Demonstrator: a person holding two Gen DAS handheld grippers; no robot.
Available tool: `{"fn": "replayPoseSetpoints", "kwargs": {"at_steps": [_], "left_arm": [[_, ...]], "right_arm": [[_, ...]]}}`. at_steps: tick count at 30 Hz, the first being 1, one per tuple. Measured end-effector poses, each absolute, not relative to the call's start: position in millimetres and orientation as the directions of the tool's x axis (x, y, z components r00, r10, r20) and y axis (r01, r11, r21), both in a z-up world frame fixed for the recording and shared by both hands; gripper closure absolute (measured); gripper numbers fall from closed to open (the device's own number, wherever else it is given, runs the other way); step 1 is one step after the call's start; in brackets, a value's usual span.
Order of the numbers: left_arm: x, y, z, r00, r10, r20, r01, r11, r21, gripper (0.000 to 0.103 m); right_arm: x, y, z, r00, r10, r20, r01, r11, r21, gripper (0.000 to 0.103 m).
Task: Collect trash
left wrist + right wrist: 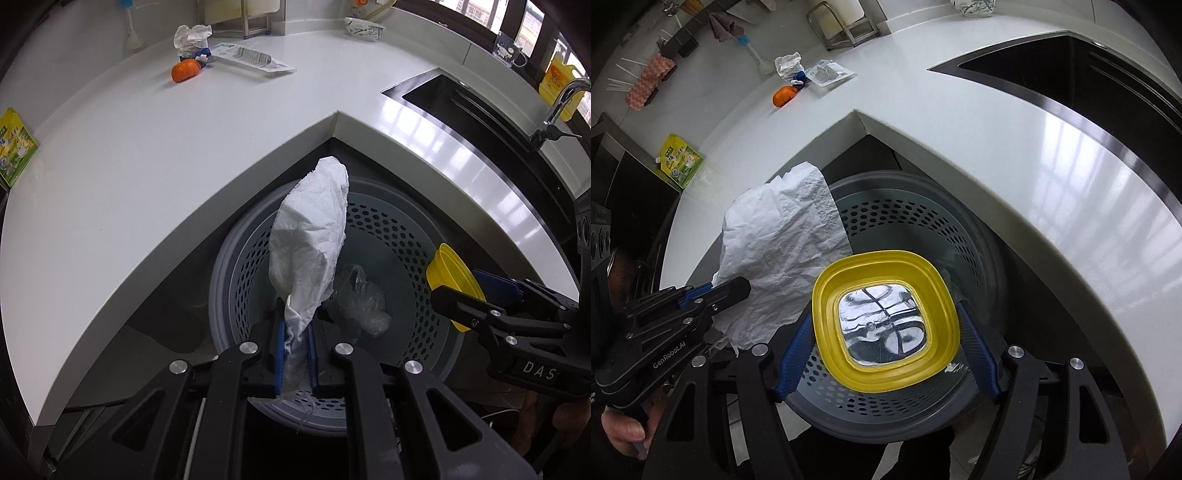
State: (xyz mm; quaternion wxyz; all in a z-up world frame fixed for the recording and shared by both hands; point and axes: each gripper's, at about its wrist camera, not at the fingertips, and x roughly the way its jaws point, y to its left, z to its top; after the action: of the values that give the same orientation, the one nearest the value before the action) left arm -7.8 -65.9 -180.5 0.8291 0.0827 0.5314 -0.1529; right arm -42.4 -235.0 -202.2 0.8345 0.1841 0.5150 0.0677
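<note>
Blue fingers (281,347) pinch white tissue (310,236) above grey bin (221,280).

Yellow bottle (557,83) cut off at two o'clock, green packet (13,147) clipped at nine o'clock, bin (908,229) floor hidden behind yellow lid (886,321)

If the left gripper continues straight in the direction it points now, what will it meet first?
Probably the inside of the gray perforated bin. The left gripper, shut on a white paper towel, points down into its opening; the crumpled clear plastic bag on the bottom looks nearest to that line, though depth is uncertain.
</note>
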Motion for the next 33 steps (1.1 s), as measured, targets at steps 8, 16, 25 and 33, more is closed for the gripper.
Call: {"fn": "replayPoseSetpoints", "kwargs": {"at_steps": [8, 16, 25, 33], "left_arm": [[-6.0, -64.6, -189.3, 0.350, -0.158, -0.923, 0.338, 0.940, -0.033, 0.092], [-3.3, -61.6, -186.6, 0.355, -0.147, -0.923, 0.331, 0.944, -0.023, 0.079], [-1.5, -55.1, -178.4, 0.380, -0.130, -0.916, 0.309, 0.951, -0.007, 0.046], [-1.1, -53.3, -173.6, 0.386, -0.121, -0.915, 0.303, 0.953, 0.002, 0.046]], "right_arm": [[-35.4, -231.0, -208.3, 0.440, 0.302, -0.846, 0.071, 0.927, 0.368, 0.032], [-34.0, -231.9, -209.4, 0.435, 0.307, -0.847, 0.068, 0.927, 0.370, 0.032], [-31.5, -235.7, -211.7, 0.423, 0.307, -0.853, 0.085, 0.923, 0.374, 0.027], [-34.5, -237.6, -209.3, 0.430, 0.305, -0.850, 0.078, 0.925, 0.372, 0.027]]}}
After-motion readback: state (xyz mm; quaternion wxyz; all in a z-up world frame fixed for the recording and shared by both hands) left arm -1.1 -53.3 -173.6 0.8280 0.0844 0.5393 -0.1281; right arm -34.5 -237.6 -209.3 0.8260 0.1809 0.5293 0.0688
